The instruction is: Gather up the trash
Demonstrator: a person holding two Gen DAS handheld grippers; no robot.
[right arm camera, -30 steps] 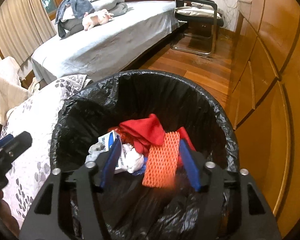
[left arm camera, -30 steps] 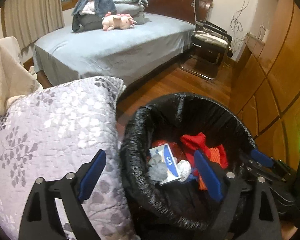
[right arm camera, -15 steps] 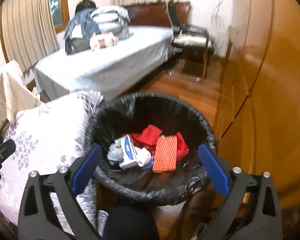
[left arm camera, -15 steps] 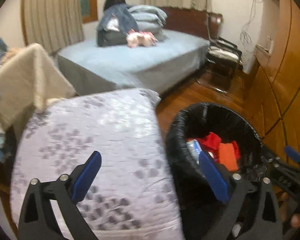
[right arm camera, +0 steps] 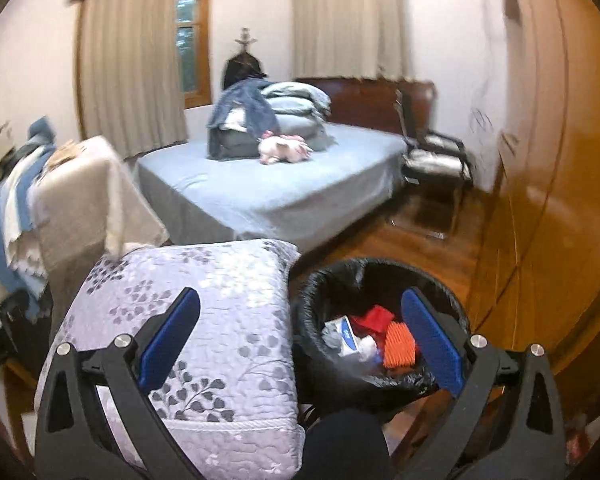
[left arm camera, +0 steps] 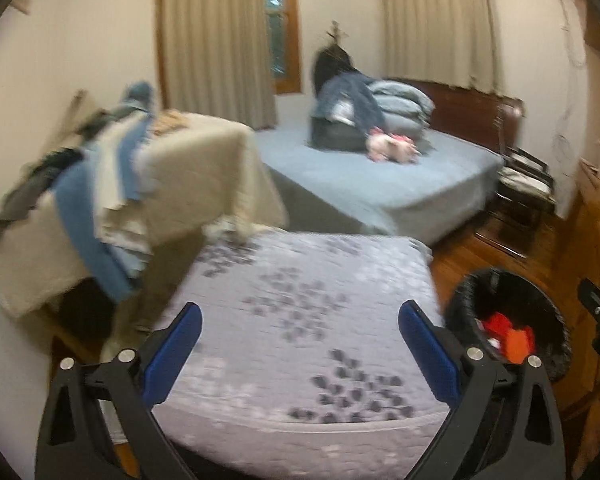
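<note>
I noted both claws, left (left arm camera: 300,344) and right (right arm camera: 300,328), had just spread fully wide, gripping nothing, with the trash bin (right arm camera: 380,280) holding trash (right arm camera: 396,344) at five o'clock beside the quilted cushion (right arm camera: 204,304).

text: none legible | box (right arm camera: 345,336) print: too blurred

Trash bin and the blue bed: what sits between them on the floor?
In the right wrist view, only bare wooden floor lies between the trash bin and the bed; the lavender quilted cushion stands beside the bin, not between.
</note>
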